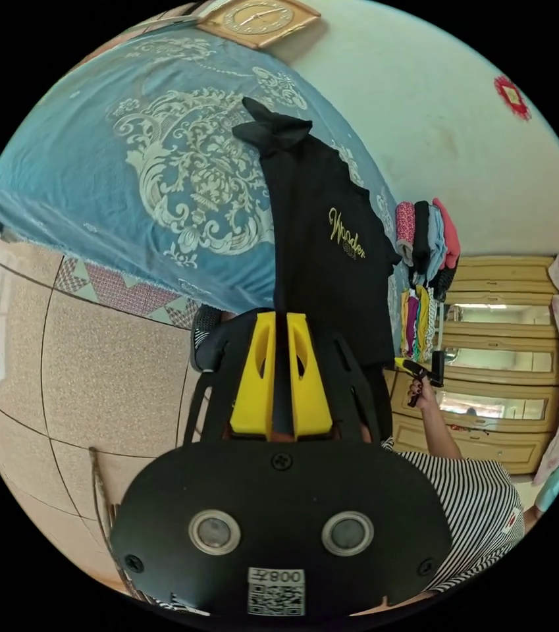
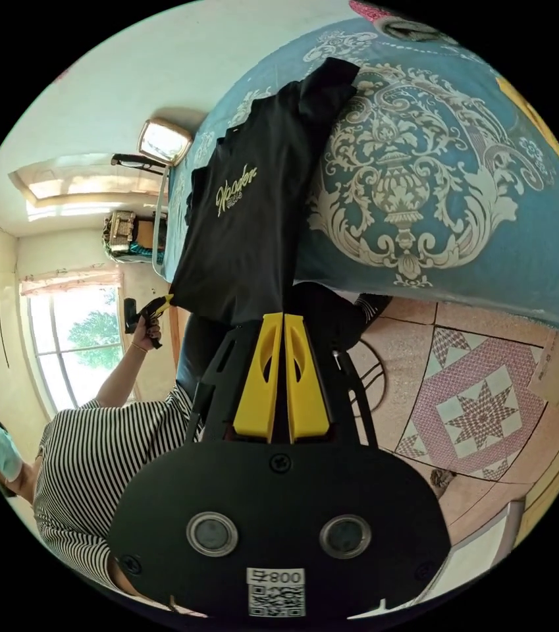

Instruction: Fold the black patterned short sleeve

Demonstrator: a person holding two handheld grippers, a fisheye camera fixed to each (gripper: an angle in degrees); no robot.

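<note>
Left tool (image 1: 282, 329) clenched on the hem edge of the black short-sleeve shirt (image 1: 332, 257) — right tool (image 2: 284, 329) clamped on the opposite hem edge. Shirt hangs stretched between both, its collar end resting on the blue patterned bedspread (image 2: 463, 184) — gold lettering on the chest visible. Person in a striped top (image 2: 95, 461).

Blue ornate bedspread (image 2: 463, 197) over tiled floor (image 1: 95, 368) — wooden cabinet (image 1: 496, 368), bright window (image 2: 75, 342), pale walls (image 1: 437, 131).
</note>
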